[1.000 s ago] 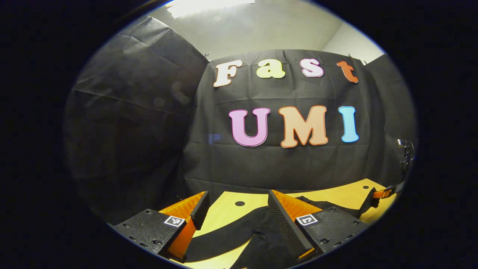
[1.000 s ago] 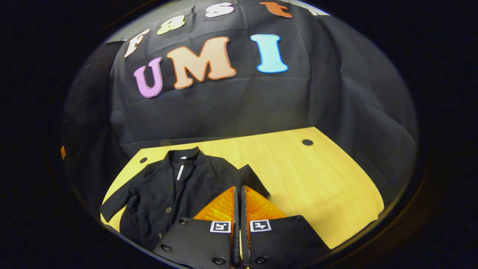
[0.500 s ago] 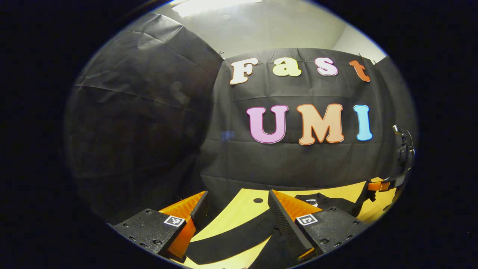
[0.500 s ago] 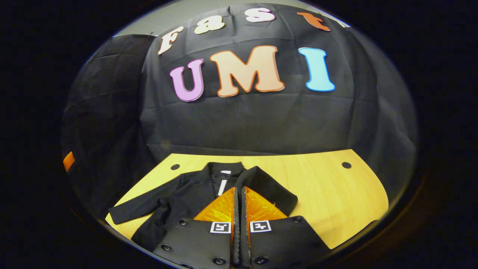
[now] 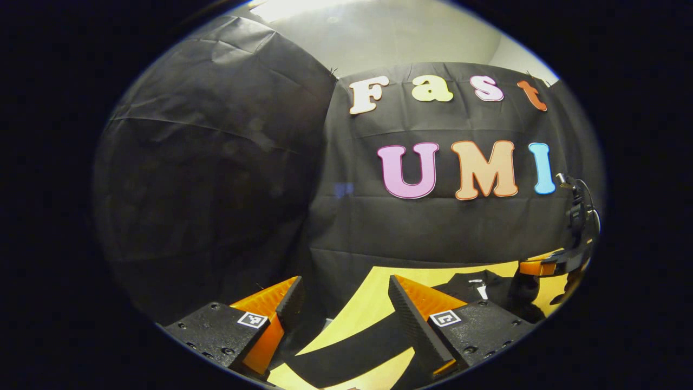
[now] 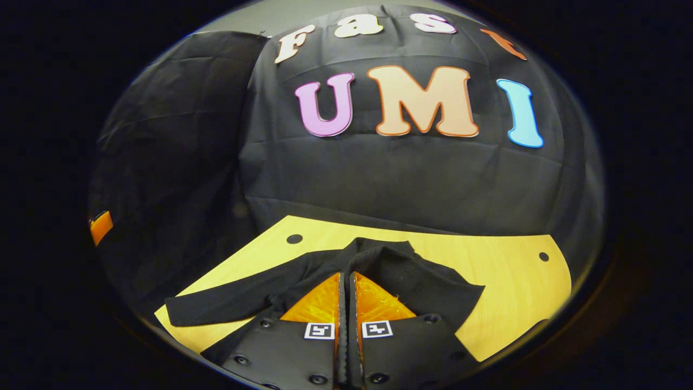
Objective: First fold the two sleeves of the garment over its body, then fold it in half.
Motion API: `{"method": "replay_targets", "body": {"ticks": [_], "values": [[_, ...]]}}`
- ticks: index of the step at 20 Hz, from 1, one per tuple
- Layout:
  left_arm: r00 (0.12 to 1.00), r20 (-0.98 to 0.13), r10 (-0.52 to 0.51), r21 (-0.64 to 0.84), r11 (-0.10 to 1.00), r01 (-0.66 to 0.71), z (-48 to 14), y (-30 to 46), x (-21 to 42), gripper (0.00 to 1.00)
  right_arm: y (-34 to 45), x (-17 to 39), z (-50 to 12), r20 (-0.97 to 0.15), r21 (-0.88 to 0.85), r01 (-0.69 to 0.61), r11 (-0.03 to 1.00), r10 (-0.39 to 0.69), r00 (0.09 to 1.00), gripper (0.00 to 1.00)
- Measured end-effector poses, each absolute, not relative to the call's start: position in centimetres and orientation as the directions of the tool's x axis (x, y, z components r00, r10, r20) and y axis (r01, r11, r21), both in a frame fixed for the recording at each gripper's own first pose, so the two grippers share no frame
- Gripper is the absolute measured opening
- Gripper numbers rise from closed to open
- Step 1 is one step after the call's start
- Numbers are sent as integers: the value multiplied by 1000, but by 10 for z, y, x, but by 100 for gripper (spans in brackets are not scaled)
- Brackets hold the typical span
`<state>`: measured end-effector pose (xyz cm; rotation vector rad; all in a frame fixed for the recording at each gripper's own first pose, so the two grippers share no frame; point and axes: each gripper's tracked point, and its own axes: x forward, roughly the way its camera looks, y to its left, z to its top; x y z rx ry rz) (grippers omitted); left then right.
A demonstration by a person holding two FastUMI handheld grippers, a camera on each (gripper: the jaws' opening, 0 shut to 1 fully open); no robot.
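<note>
**One pinched, one flat**

Holds the left tool (image 5: 345,297) released, fingers spread wide, over the near part of the yellow counter (image 5: 373,303). Frames between those fingers the outstretched sleeve (image 5: 352,346), a black band lying flat across the wood, apart from both fingertips. Catches farther off, at the right edge of the left gripper view, the jacket's collar (image 5: 476,281) with a white tag, and beside it the right tool (image 5: 536,268), orange and black, with dark cloth drawn up to it.

Keeps the right tool (image 6: 346,279) clenched, fingers pressed together with hardly a gap, grasping the lifted sleeve (image 6: 433,295) where the cloth gathers at the tips. Lays out more of the black jacket (image 6: 379,260) in the right gripper view: body in the middle of the counter (image 6: 503,281), lifted sleeve swung in over the chest, outstretched sleeve (image 6: 227,306) running off to the left, flat on the wood. Adds two round holes (image 6: 294,238) near the counter's far edge, one on each side of the jacket. Hides the collar tag there under the folded cloth.
</note>
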<state>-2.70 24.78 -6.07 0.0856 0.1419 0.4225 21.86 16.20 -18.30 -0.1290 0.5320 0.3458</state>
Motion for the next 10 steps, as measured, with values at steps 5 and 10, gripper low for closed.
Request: {"method": "replay_targets", "body": {"ticks": [5, 10], "values": [[890, -149, 431, 123, 901, -416, -74, 278, -32, 93, 205, 231, -222, -578, -52, -392, 919, 292, 762, 7], [863, -206, 461, 106, 887, -449, -98, 309, -41, 96, 232, 236, -261, -643, -70, -401, 913, 266, 718, 4]]}}
